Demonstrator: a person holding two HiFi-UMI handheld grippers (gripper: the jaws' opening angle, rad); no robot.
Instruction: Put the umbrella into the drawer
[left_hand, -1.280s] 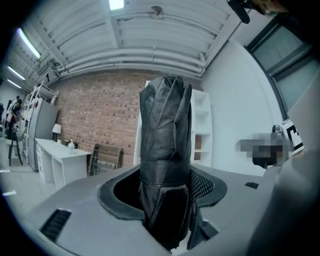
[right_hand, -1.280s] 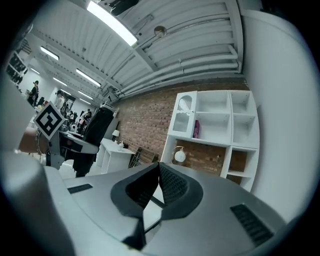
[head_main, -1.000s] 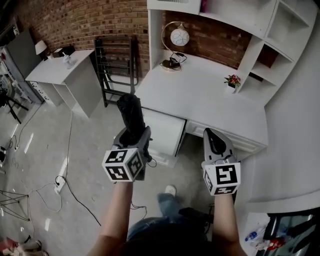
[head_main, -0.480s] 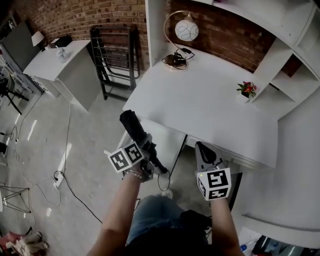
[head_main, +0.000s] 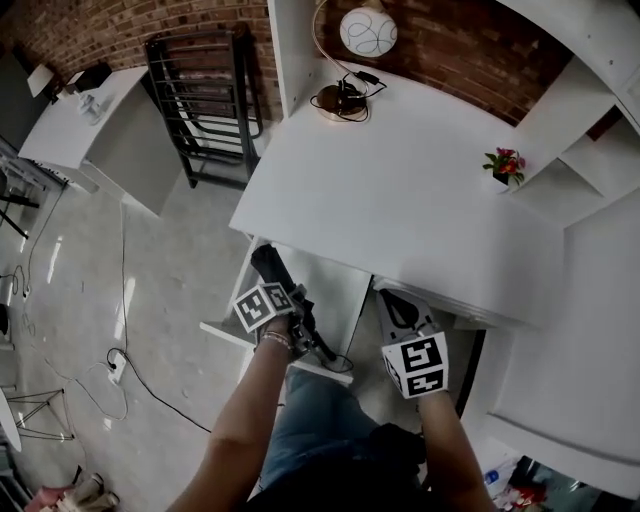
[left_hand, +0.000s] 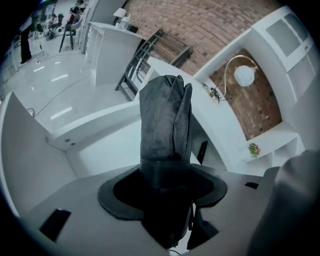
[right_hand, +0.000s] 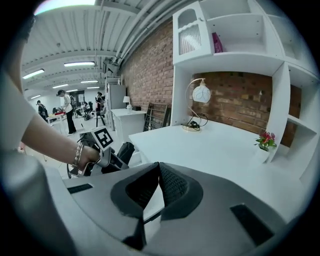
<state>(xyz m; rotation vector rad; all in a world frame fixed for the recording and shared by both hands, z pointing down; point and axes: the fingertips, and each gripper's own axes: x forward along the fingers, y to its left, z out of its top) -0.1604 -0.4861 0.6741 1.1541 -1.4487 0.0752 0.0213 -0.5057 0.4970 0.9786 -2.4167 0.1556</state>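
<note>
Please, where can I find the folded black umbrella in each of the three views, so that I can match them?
Head view: the umbrella is left of centre, just below the front edge of the desk.
Left gripper view: umbrella in the centre, upright between the jaws.
Right gripper view: umbrella left of centre, at middle height.
Shared landmark: the globe lamp on the desk, in all three.

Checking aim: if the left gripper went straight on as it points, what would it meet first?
Probably the inside of the open drawer, toward the desk; the umbrella in the left gripper would touch first. Depth is unclear.
</note>
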